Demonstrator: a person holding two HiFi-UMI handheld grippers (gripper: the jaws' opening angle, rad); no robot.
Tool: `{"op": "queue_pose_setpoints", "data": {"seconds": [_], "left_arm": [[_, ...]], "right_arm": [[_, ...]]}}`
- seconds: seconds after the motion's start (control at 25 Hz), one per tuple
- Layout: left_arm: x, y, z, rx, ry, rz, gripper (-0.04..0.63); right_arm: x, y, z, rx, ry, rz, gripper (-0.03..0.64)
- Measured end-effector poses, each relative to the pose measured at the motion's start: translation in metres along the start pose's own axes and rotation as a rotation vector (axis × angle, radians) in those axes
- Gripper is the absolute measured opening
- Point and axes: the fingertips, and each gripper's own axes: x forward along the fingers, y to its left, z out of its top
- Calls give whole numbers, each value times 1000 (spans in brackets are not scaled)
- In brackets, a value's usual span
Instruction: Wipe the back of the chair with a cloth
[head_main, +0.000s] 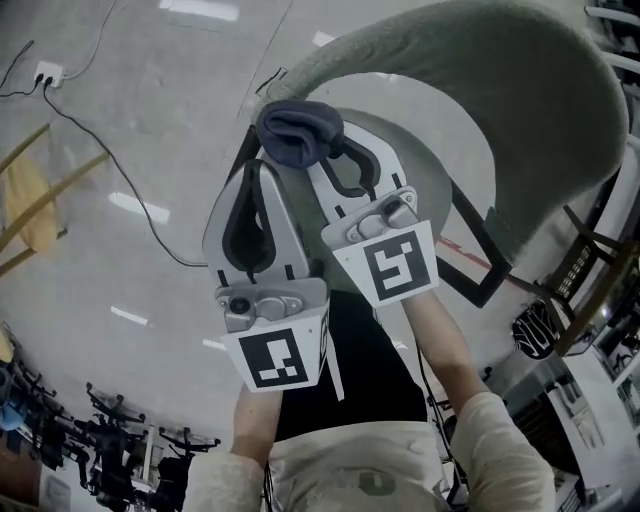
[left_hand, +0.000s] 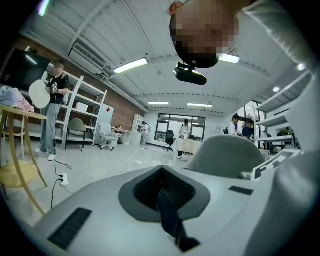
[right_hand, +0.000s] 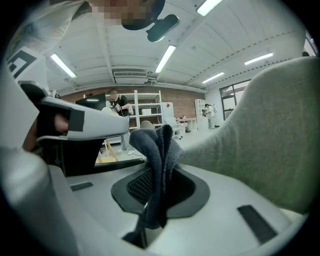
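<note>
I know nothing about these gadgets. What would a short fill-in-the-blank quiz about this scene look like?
1. The right gripper is shut on a dark blue ____.
2. The big curved grey-green fabric shape beside it is the back of a ____.
3. The person holds ____ grippers, each carrying a cube with a black-and-white square marker.

Missing words: cloth; chair; two.
</note>
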Motion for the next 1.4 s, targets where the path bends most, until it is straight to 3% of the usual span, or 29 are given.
{"op": "queue_pose_setpoints", "data": {"seconds": [0.4, 0.76, 1.04, 1.4], "left_arm": [[-1, 14, -4, -8, 13, 3, 15], [11, 2, -4, 35, 32, -45, 15], [25, -14, -1, 61, 50, -109, 15], [51, -45, 0, 131, 60, -227, 15]], "right_arm": [[15, 15, -4, -10, -3, 35, 58], [23, -4, 0, 28, -16, -27, 58], [16, -75, 4, 64, -24, -235, 58], [-1, -123, 2, 133, -39, -410, 58]]}}
